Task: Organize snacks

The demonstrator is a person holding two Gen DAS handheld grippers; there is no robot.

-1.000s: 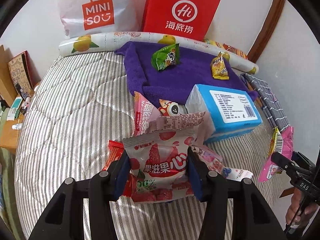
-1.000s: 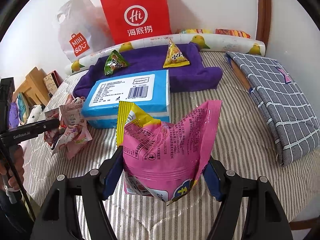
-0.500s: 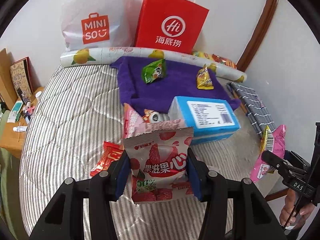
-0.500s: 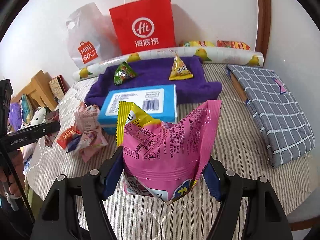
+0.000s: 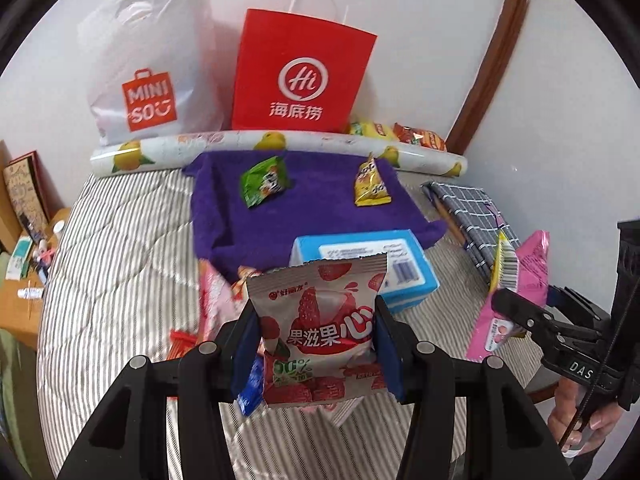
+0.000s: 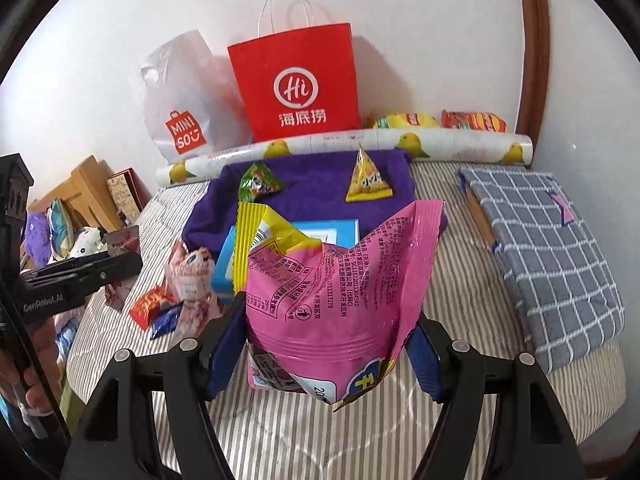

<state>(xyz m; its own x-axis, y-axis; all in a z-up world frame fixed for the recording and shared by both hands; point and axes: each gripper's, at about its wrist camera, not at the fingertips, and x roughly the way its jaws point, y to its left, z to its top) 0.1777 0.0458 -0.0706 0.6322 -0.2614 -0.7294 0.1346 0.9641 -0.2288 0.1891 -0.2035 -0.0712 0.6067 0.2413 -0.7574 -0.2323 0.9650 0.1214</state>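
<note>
My left gripper (image 5: 316,344) is shut on a white and red strawberry snack packet (image 5: 320,320), held above the striped bed. My right gripper (image 6: 320,344) is shut on a pink and yellow snack bag (image 6: 336,288), which is also seen at the right edge of the left wrist view as the pink bag (image 5: 516,288). A green triangular snack (image 5: 264,182) and a yellow triangular snack (image 5: 372,184) lie on the purple towel (image 5: 312,216). Several small packets (image 6: 176,300) lie in a heap on the bed left of a blue tissue pack (image 5: 384,264).
A red paper bag (image 5: 300,72) and a white plastic bag (image 5: 148,68) lean against the wall behind a rolled fruit-print sheet (image 5: 280,144). A folded grey checked cloth (image 6: 552,248) lies at the bed's right side. Wooden furniture (image 6: 84,192) stands beside the bed's left edge.
Both grippers have risen with their packets, so the bed and its things look smaller and farther. The strawberry packet has come clear of the heap of small packets.
</note>
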